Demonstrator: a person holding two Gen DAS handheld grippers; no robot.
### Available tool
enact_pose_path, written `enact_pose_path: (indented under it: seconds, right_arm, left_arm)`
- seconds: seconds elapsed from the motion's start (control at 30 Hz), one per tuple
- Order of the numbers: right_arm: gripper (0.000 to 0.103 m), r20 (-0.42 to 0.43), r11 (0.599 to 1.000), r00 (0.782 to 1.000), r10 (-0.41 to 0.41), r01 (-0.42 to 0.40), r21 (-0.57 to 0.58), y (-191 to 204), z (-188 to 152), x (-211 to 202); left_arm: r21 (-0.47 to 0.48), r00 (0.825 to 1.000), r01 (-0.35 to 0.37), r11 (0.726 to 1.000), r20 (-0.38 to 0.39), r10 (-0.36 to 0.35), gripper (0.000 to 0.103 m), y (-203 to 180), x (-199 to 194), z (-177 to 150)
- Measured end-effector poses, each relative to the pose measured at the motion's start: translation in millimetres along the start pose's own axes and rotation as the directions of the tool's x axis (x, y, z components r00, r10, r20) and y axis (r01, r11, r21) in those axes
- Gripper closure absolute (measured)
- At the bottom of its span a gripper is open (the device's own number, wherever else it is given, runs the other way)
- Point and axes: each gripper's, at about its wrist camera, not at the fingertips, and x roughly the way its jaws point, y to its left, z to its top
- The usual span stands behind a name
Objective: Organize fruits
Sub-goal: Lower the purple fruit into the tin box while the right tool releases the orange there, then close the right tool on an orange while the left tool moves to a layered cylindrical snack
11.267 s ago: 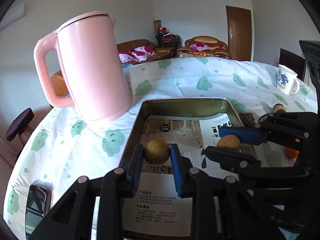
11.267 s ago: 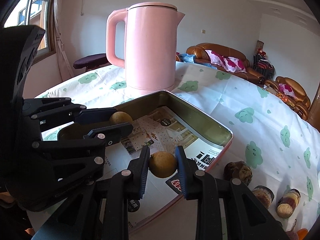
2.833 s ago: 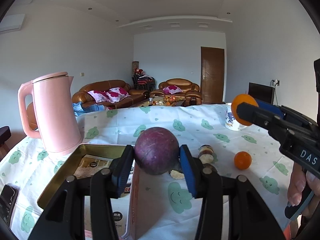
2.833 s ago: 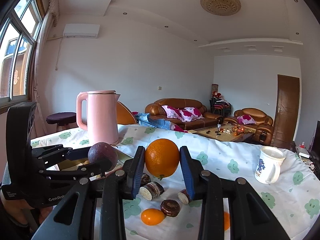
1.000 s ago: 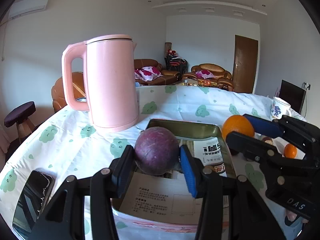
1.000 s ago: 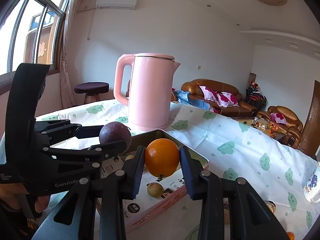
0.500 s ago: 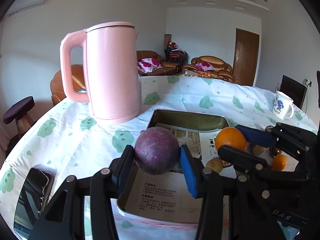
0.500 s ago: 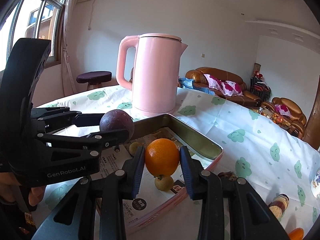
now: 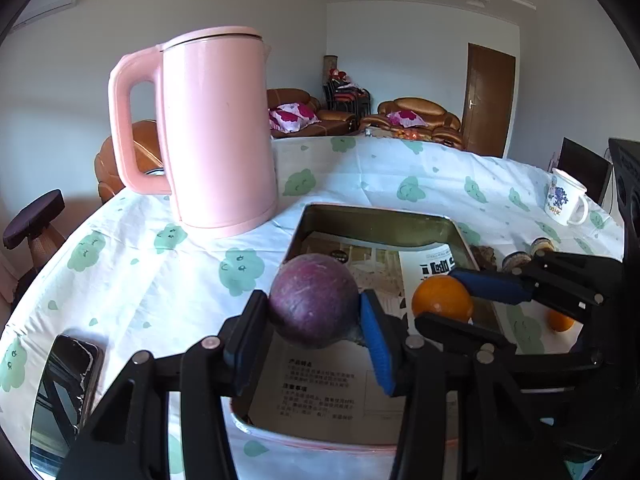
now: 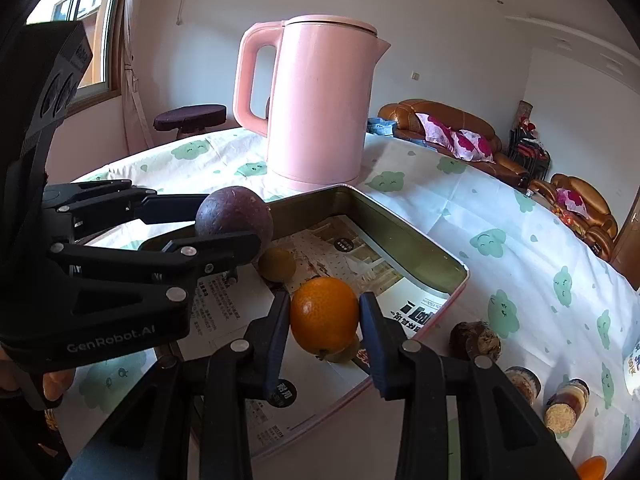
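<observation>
White tablecloth (image 9: 168, 280) printed with green cloud faces covers the table, with a sofa-lined living room behind. Pink kettle (image 9: 216, 128) stands upright at 11 o'clock from the metal tray (image 9: 372, 220), just beside its far corner. Paper sheets line the tray floor. Left gripper (image 9: 316, 312) is clamped on a purple fruit (image 9: 314, 300), held above the tray's near half. Right gripper (image 10: 324, 320) is clamped on an orange (image 10: 324, 314), held over the tray's right half. One small yellow-brown fruit (image 10: 277, 265) lies in the tray at 11 o'clock from the orange; another (image 10: 344, 354) shows partly beneath it. Mug (image 9: 564, 200) stands at 2 o'clock from the tray, well apart. Small orange fruit (image 9: 560, 320) lies on the cloth at 3 o'clock. Phone (image 9: 64, 396) lies at 8 o'clock, near the table edge.
</observation>
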Motion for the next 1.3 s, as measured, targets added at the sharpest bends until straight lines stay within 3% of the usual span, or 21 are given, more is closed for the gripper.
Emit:
enact_pose_path:
  seconds: [0.3, 0.4, 0.47, 0.53, 0.7, 0.93, 1.13, 1.3]
  right_arm:
    - [0.065, -0.020, 1.000, 1.000, 0.009, -0.009, -0.002, 1, -1, 2]
    - [0.060, -0.021, 1.000, 1.000, 0.000, 0.000, -0.007, 2, -1, 2]
    - [0.050, -0.008, 1.000, 1.000, -0.008, 0.008, -0.006, 2, -1, -1]
    - [0.050, 0.019, 1.000, 1.000, -0.014, 0.014, 0.012, -1, -1, -7]
    - [0.049, 0.067, 0.995, 0.997, -0.039, 0.032, 0.099, -20, -6, -20]
    - [0.049, 0.085, 0.980, 0.985, -0.147, 0.134, 0.148, -52, -31, -58]
    - [0.049, 0.036, 0.938, 0.966, -0.256, 0.239, 0.252, -89, -62, -91]
    - [0.049, -0.021, 0.919, 0.967, -0.253, 0.248, 0.306, -101, -79, -99]
  left_arm:
    - [0.034, 1.000, -0.030, 0.999, 0.003, 0.030, 0.053, -9, 0, -1]
    - [0.040, 0.999, -0.033, 0.999, 0.007, 0.033, 0.053, -10, -1, 0]
    - [0.035, 0.999, -0.027, 0.999, 0.022, 0.026, 0.049, -9, -4, 0]
    - [0.023, 0.998, -0.035, 0.999, 0.053, 0.034, 0.037, -9, -10, -1]
    - [-0.002, 0.994, -0.006, 1.000, 0.107, 0.007, 0.035, -9, -22, 2]
    - [-0.024, 0.987, 0.035, 0.999, 0.158, -0.031, 0.029, -21, -38, 5]
    - [0.027, 0.984, 0.084, 0.996, 0.157, -0.087, 0.029, -53, -43, 4]
    - [0.069, 0.984, 0.130, 0.989, 0.116, -0.137, 0.029, -80, -36, -1]
